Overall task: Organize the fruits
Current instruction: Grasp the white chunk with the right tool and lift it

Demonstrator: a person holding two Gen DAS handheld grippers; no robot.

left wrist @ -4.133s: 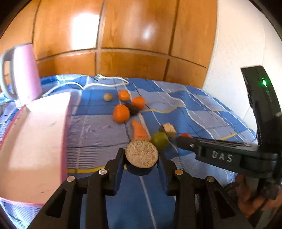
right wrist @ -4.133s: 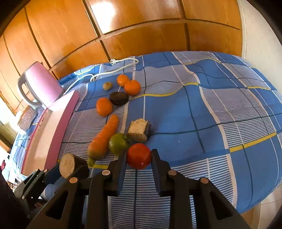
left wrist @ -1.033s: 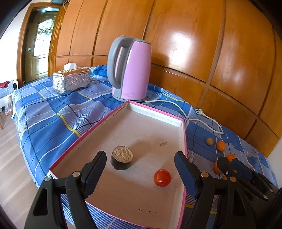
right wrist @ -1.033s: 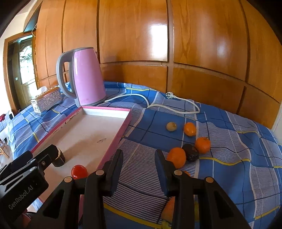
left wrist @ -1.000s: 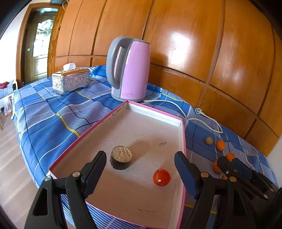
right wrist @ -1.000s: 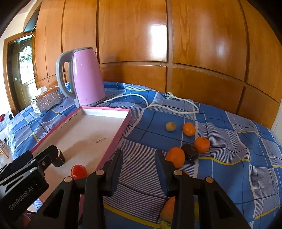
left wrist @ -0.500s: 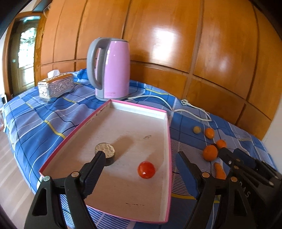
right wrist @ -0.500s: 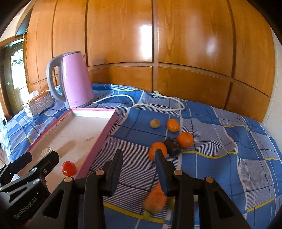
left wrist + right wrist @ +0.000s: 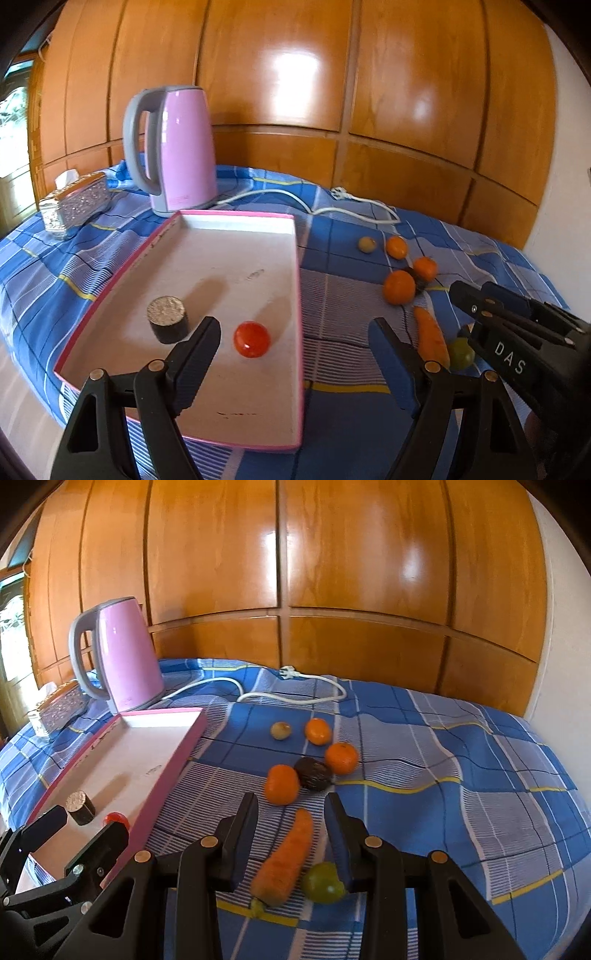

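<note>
Left gripper low in the left wrist frame, fingers spread wide, nothing between them; over the near end of a pink-rimmed tray on a bed with a blue checked cover. Inside the tray, lower left of centre: a red tomato and, just left of it, a dark cylindrical piece with a pale cut top, apart from each other.

Right gripper low in the right wrist frame, fingers parted narrowly and grasping nothing, above a carrot lying on the cover, tip seen in the gap between them. Green round fruit just right of the carrot's thick end, partly behind the right finger.

Further up, centre of that frame: an orange touching a dark wrinkled fruit, a second orange just right of it, a third above, and a small brownish-yellow fruit to its left.

Pink kettle at upper left behind the tray, white cord with plug trailing rightward. Silver tissue box at far left of the left wrist frame. Glossy wood panelling across the back.
</note>
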